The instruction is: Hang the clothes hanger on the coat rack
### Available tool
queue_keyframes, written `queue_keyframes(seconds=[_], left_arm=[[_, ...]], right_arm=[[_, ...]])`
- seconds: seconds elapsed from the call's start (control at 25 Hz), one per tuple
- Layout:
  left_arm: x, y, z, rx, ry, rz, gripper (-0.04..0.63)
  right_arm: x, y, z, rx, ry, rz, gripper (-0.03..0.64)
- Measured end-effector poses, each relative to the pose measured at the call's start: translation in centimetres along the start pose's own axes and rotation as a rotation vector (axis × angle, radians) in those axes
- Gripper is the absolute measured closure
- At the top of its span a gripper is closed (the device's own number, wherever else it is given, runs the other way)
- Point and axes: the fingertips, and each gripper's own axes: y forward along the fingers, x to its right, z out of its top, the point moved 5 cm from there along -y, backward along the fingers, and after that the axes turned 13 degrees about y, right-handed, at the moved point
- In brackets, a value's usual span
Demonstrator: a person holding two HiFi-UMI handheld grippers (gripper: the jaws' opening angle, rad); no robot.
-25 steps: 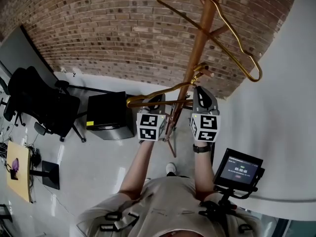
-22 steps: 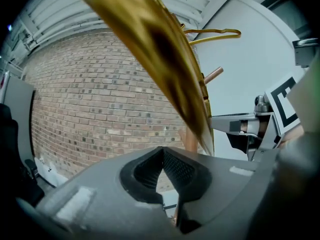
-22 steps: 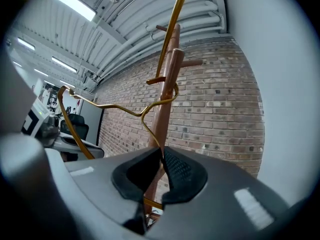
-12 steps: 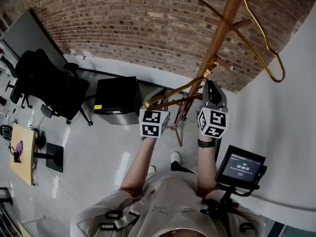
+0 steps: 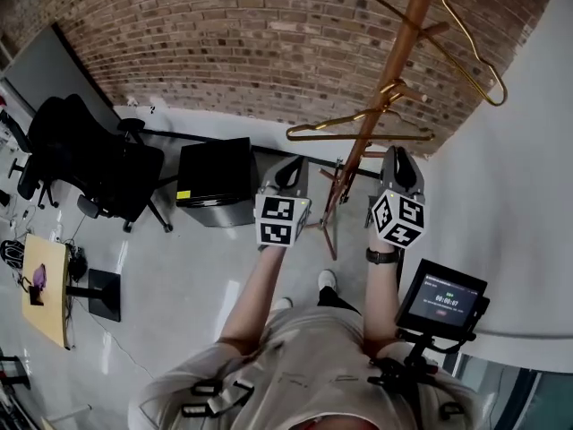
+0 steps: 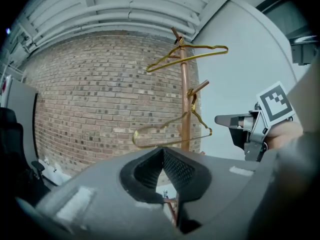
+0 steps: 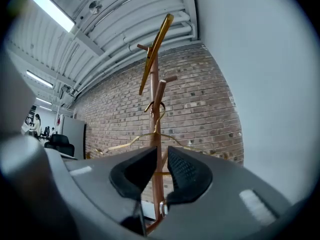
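A gold wire hanger [image 5: 313, 133] hangs by its hook from a lower peg of the copper coat rack [image 5: 405, 43], touched by neither gripper. My left gripper [image 5: 286, 182] sits below the hanger's left end, its tips together with nothing between them. My right gripper [image 5: 398, 173] is just right of the pole, jaws slightly apart and empty. The left gripper view shows the gripper [image 6: 163, 149] below the hanger [image 6: 193, 103] and rack [image 6: 184, 84]. In the right gripper view the gripper [image 7: 162, 149] frames the pole [image 7: 155, 84] and the hanger's hook [image 7: 158, 109].
A second gold hanger [image 5: 466, 47] hangs from the top of the rack. A brick wall stands behind and a white wall [image 5: 528, 150] close on the right. On the floor are a black office chair [image 5: 89, 173], a black box [image 5: 213, 182] and a small screen [image 5: 443, 298].
The left gripper let go of the hanger, which now hangs level on the peg. Both grippers have drawn back and down from it.
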Motion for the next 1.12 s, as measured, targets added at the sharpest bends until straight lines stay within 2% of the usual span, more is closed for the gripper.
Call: queue_keyframes(seconds=[0.12,0.24,0.32,0.56,0.72,0.96,1.12], left_arm=[[0.6,-2.6,0.1,0.034,0.003,-0.04,0.595],[2.0,-4.3,-0.1,0.055,0.001,-0.101,0.595],[3.1,-5.1,-0.3,0.062,-0.009,-0.153,0.595],[7.0,-4.3,-2.1,0.045,-0.029,-0.245,0.595],[9.0,-6.3,-0.7,0.071,-0.026,-0.271,0.595],[11.6,-9.5,4.1,0.167,0.037,-0.241,0.595],[14.8,-12.8,6.0,0.186,0.027,-0.232,0.595]], right_arm=[[-1.6,-3.8,0.1,0.015,-0.012,-0.012,0.566],[-2.8,-7.4,-0.1,0.022,-0.037,-0.018,0.617],[-3.3,-9.6,-0.5,0.01,-0.052,-0.033,0.617],[-2.4,-12.3,-3.4,-0.067,-0.072,-0.06,0.616],[-3.8,-15.4,-2.1,-0.067,-0.081,-0.028,0.615],[-5.2,-19.5,0.9,0.018,-0.089,0.056,0.615],[-4.9,-24.2,1.4,0.027,-0.083,0.09,0.615]])
